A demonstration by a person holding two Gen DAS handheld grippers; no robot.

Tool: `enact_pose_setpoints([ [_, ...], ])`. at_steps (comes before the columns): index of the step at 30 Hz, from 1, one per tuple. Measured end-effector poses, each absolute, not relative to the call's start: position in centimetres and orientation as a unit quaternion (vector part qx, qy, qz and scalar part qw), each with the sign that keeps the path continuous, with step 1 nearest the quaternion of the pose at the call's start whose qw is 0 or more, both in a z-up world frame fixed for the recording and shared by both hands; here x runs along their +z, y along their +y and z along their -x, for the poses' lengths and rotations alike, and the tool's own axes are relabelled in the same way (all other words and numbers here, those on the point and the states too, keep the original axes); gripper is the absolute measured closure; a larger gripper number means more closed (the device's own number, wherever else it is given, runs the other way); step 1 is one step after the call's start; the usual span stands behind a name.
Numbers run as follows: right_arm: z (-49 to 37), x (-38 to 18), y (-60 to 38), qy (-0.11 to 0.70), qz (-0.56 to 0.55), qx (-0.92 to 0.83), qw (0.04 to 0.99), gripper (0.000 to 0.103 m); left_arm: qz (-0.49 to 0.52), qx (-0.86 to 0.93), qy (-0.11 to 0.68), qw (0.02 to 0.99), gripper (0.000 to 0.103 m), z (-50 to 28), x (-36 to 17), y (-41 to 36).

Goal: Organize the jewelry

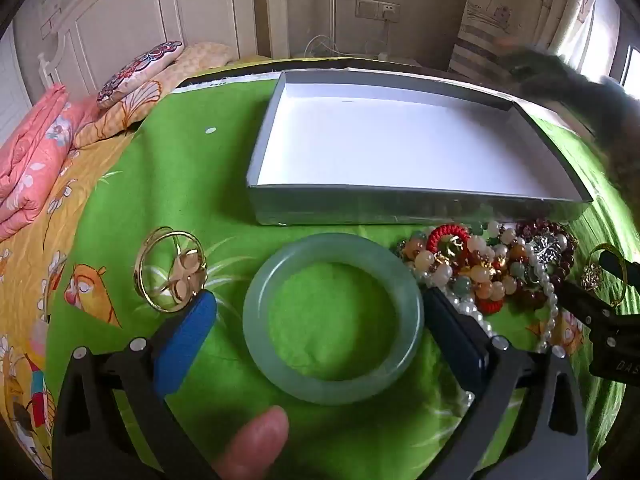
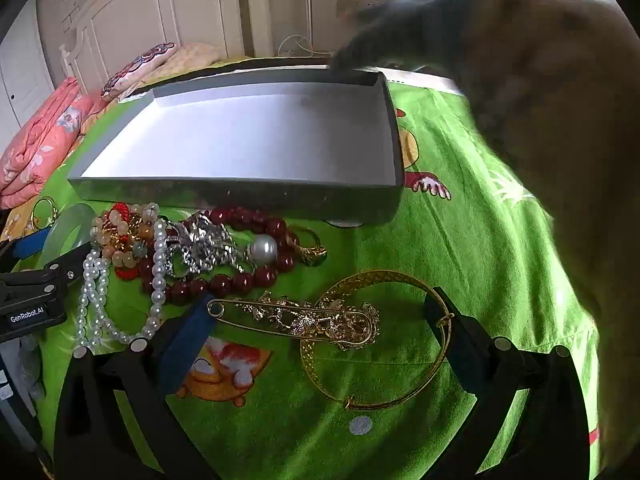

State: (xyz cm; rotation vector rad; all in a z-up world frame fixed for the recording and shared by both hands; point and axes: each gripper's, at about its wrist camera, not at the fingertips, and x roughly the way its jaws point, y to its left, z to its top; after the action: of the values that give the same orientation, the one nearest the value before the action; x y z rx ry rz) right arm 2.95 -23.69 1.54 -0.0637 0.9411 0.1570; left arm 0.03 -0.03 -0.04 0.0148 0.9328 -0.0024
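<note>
A pale green jade bangle [image 1: 332, 392] lies flat on the green cloth between the blue-padded fingers of my left gripper [image 1: 318, 300], which is open and not touching it. A gold bangle with rings [image 1: 184, 276] lies to its left, and a tangle of bead bracelets [image 1: 480, 268] to its right. My right gripper [image 2: 320, 302] is open over a gold filigree bangle [image 2: 384, 402] and a gold brooch pin [image 2: 304, 320]. Behind them lie dark red beads [image 2: 240, 280], a pearl strand [image 2: 156, 280] and a silver piece [image 2: 204, 248]. The grey box [image 1: 400, 206] [image 2: 240, 196] beyond holds nothing.
A blurred grey-brown furry shape [image 2: 540, 120] [image 1: 560, 76] fills the right side and reaches the box's far corner. A thumb [image 1: 256, 444] shows at the bottom. Folded pink bedding [image 1: 32, 168] and a pillow [image 1: 136, 72] lie left, by the headboard.
</note>
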Motion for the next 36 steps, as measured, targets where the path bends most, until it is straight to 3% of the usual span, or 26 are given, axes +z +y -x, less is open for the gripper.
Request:
enact_pose_setpoints([
  [36, -2.99, 1.49, -23.68, 0.455, 0.034, 0.074, 0.887, 0.004, -0.006, -0.002, 0.448, 0.894, 0.002, 0.04, -0.06, 0.0],
])
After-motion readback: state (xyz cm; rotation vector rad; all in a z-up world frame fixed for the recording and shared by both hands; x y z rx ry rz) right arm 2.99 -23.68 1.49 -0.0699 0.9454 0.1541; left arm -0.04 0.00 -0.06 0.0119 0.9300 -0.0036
